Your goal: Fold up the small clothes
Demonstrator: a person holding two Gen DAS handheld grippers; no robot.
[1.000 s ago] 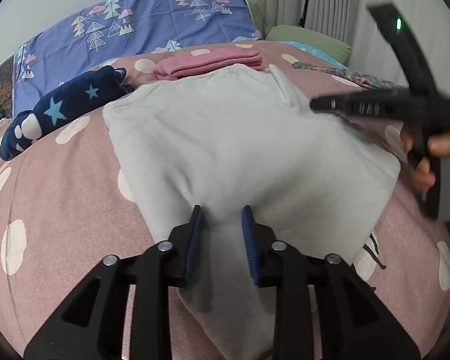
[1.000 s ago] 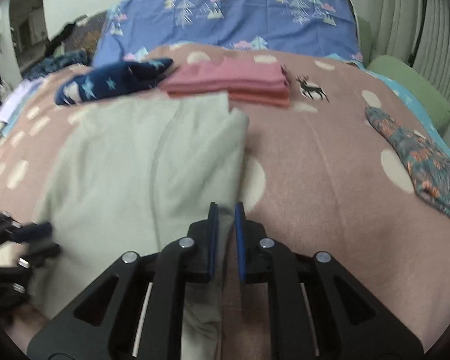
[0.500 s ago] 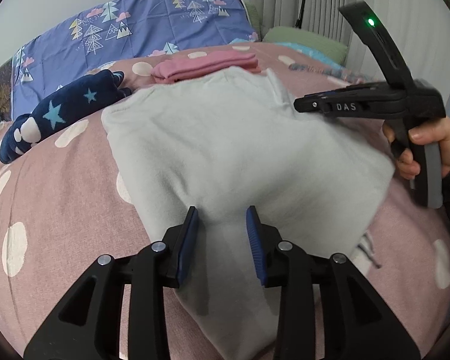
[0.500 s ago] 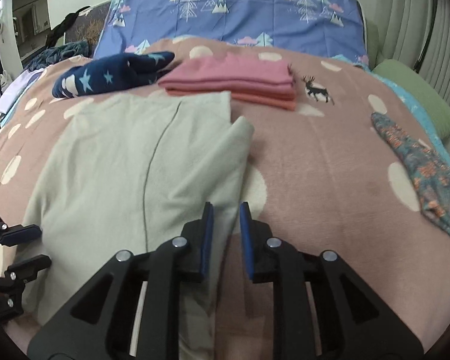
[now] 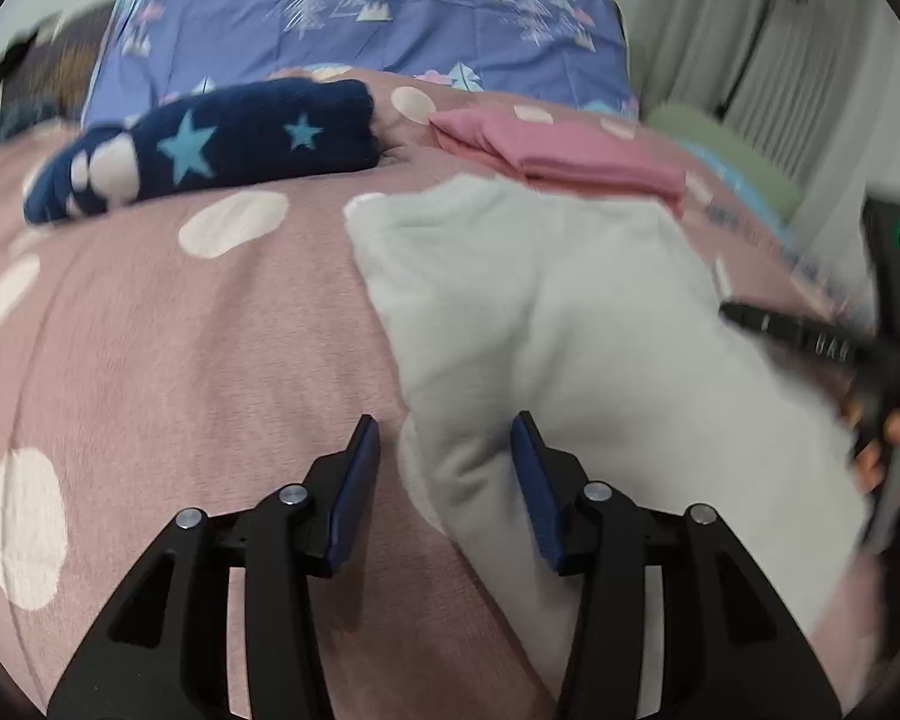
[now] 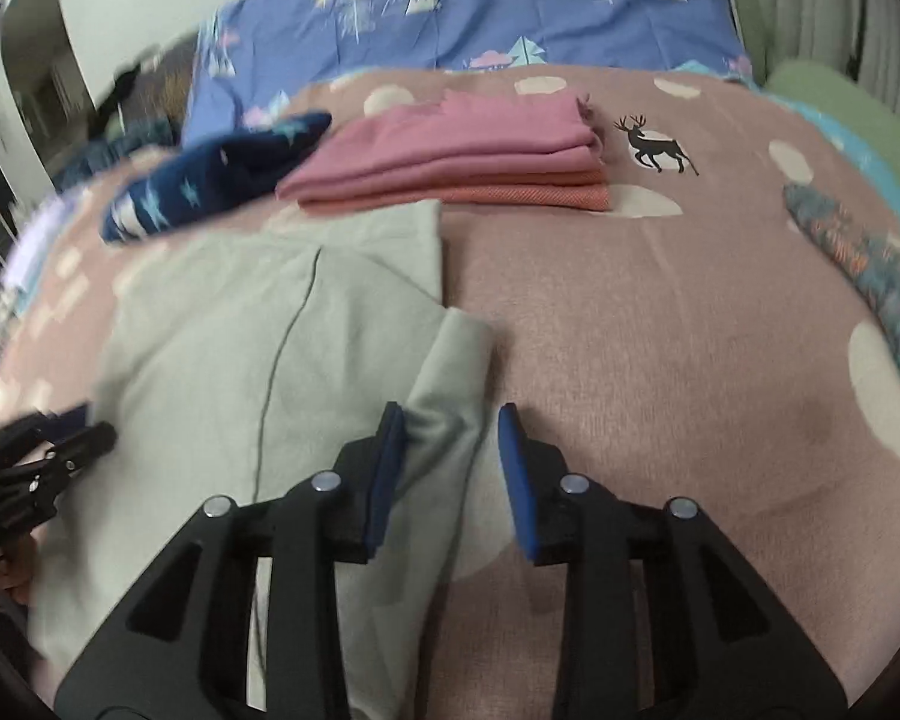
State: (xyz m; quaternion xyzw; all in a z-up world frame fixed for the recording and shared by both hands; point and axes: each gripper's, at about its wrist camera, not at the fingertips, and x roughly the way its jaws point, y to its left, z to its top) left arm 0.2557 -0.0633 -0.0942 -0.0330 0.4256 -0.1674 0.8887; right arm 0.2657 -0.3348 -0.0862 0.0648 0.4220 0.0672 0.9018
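Both sets of fingers are spreading, pinching nothing. The left gripper (image 5: 445, 468) straddles the pale grey garment's (image 5: 546, 324) near edge; the right gripper (image 6: 450, 456) straddles its folded strip. It lies on the bed (image 6: 660, 324), probably light, soft fleece: take it by corners.

The left claw (image 5: 444, 468) is opening up, blue pads apart, with the near left edge of the pale grey garment (image 5: 558, 312) sitting between them but not pinched. The garment lies flat on the pink polka-dot bedspread (image 5: 150, 324). Further back there's a navy star-print piece (image 5: 210, 144) and a folded pink stack (image 5: 564, 150), then a purple tree-print pillow (image 5: 360, 18). The right claw (image 5: 810, 342), blurry, comes in from the right edge over the garment, a hand (image 5: 894, 438) gripping it.
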